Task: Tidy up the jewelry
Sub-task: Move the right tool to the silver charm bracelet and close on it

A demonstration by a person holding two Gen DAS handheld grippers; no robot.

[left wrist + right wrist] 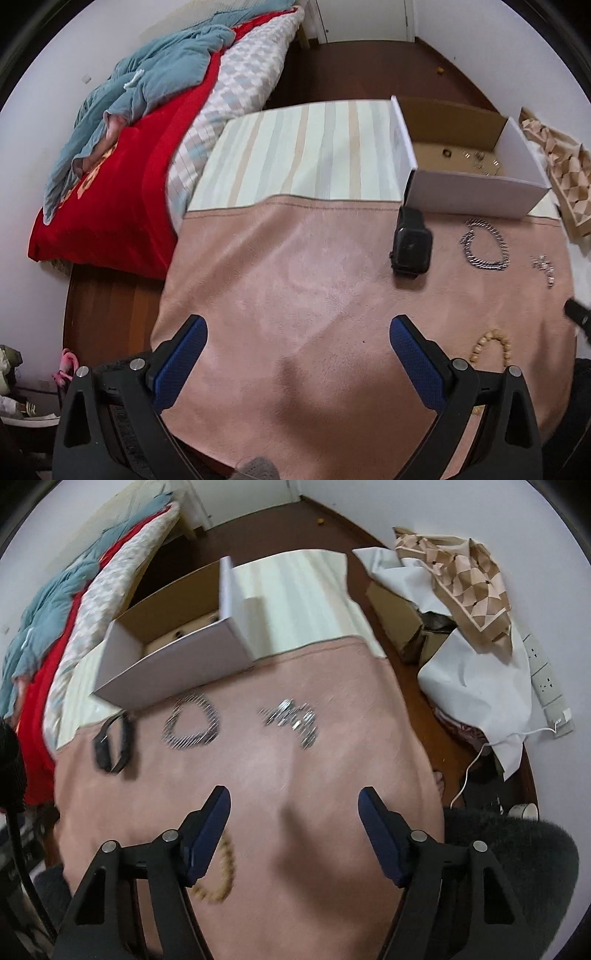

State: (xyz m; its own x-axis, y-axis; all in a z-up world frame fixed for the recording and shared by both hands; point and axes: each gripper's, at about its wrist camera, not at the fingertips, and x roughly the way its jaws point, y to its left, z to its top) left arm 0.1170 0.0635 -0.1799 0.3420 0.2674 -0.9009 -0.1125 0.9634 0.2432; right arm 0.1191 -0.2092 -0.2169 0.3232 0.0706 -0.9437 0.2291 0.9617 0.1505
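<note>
A black smartwatch (410, 243) (112, 744), a silver chain bracelet (485, 245) (190, 723), a small silver chain piece (543, 268) (291, 720) and a wooden bead bracelet (491, 347) (223, 871) lie on the pink cloth (295, 295) (277, 775). A white cardboard box (476, 192) (177, 661) behind them holds several small pieces. My left gripper (297, 332) is open and empty above the cloth, left of the watch. My right gripper (293, 805) is open and empty, with the bead bracelet by its left finger.
A bed with a red cover and blue blanket (129, 129) stands at the left. A patterned bag (469, 583), white paper and a power strip (546, 679) lie on the floor at the right. A striped cloth (303, 155) covers the table's far part.
</note>
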